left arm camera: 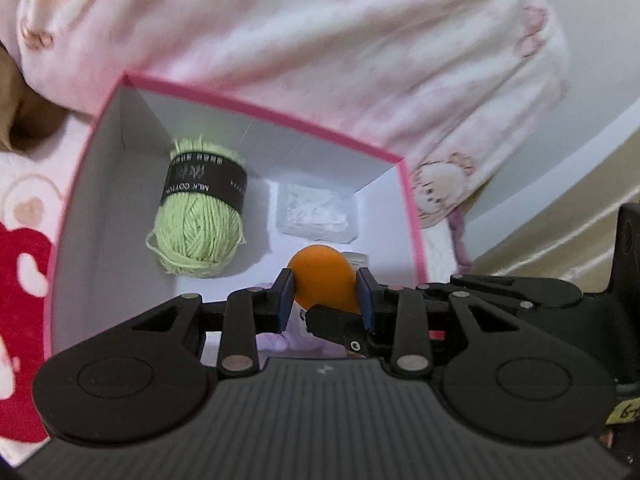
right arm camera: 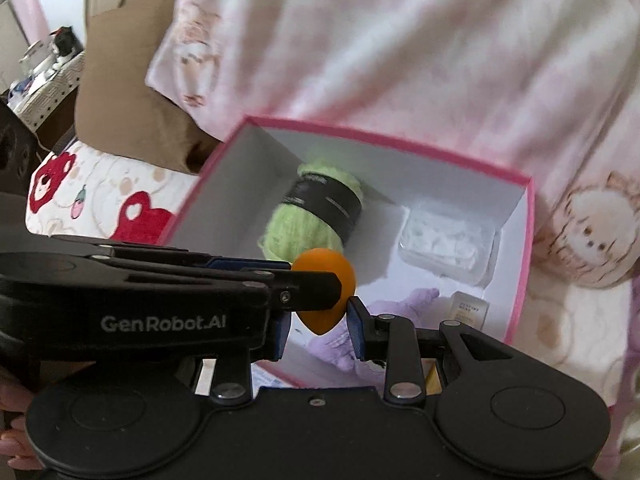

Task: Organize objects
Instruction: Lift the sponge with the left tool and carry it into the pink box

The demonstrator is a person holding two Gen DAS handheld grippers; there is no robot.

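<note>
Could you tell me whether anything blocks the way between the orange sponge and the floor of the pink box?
Nothing visible stands between. The orange sponge hangs over the open pink box; the box floor beneath is partly taken by a purple plush, with bare floor beside the green yarn.

Yarn ball (left arm camera: pixel 199 222) in box (left arm camera: pixel 256 114), left of packet (left arm camera: pixel 316 214); sponge (left arm camera: pixel 324 282) above box.

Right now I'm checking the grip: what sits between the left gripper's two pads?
The orange egg-shaped sponge sits between the left gripper pads, both pressing its sides, above the pink box. The left wrist view shows it best.
</note>
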